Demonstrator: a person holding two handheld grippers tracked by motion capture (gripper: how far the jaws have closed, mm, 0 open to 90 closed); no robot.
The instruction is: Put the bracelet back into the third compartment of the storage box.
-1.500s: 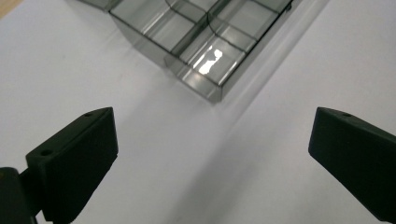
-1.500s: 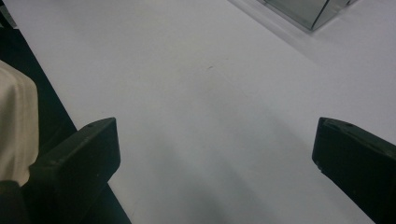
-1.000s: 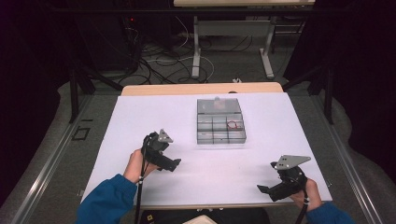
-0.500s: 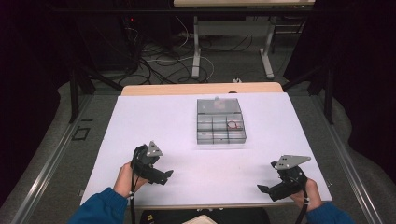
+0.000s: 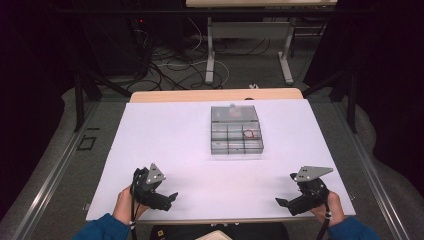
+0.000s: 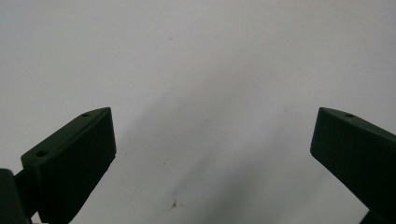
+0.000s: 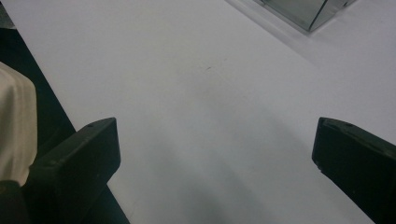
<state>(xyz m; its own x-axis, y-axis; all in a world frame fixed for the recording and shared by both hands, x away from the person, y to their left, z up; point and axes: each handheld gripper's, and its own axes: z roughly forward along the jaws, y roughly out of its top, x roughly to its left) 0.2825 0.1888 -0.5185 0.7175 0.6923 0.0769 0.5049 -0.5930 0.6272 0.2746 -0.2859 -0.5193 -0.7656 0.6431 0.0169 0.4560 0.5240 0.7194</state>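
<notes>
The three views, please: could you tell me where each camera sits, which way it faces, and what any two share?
High view: above the person's side, facing forward and down on the white table, the clear box, both hands, the left gripper and right gripper.
Left gripper view: on the left gripper, facing bare tabletop between its spread fingers.
Right gripper view: on the right gripper, fingers spread, facing tabletop and the box corner.
Shared: high and right gripper views both show the box.
</notes>
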